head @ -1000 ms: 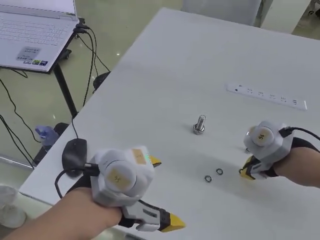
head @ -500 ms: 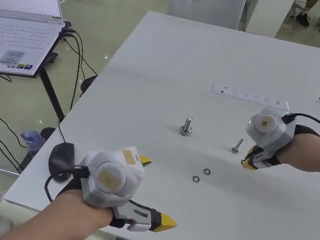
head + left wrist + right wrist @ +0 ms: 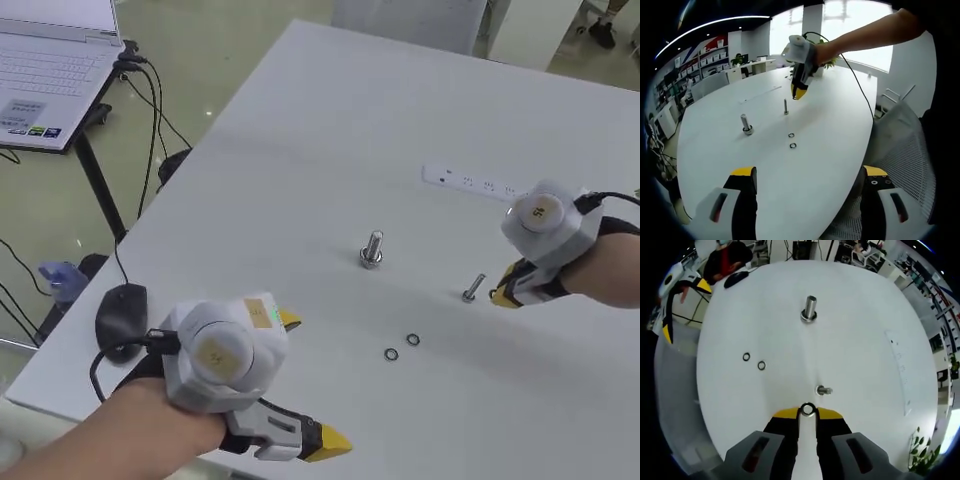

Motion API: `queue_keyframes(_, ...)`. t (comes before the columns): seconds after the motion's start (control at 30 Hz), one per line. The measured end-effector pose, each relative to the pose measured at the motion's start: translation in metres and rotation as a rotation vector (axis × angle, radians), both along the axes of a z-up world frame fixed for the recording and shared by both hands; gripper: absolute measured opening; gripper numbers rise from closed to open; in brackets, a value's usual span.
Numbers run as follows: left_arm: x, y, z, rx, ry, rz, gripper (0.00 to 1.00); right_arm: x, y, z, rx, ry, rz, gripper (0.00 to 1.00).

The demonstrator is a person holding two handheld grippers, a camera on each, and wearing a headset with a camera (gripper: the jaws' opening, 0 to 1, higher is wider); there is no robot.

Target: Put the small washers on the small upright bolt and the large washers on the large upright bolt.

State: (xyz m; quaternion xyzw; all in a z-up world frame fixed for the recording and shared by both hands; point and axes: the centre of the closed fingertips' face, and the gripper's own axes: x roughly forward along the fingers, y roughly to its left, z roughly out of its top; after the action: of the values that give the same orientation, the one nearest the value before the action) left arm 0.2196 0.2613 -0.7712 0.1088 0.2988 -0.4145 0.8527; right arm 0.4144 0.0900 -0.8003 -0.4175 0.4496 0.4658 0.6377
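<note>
While the right tool [image 3: 808, 414] pinches a small silver ring washer [image 3: 802, 409] near the small upright steel bolt [image 3: 823, 389], two loose washers [image 3: 761, 365] lie mid-surface, unplaced; left tool [image 3: 809, 175] wide, empty. Early stage, apparently.

White housings [image 3: 225, 350]; yellow-tipped black fingers [image 3: 745, 200]; black cables [image 3: 612, 196]

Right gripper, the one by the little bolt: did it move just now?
Yes. The right gripper, pinching a washer, has moved away from the two loose washers, toward the power strip, and now sits beside the small bolt.
</note>
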Motion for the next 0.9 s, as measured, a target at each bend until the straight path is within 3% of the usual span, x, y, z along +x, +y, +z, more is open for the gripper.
queue_keyframes(0.27,0.005,0.002,-0.004,-0.007,0.002,0.021,0.87,0.023,0.007,0.005,0.013,-0.024,0.001,0.12)
queue_keyframes(0.9,0.015,0.004,-0.006,-0.010,0.011,0.038,0.89,0.037,0.010,-0.012,0.011,0.000,0.002,0.12)
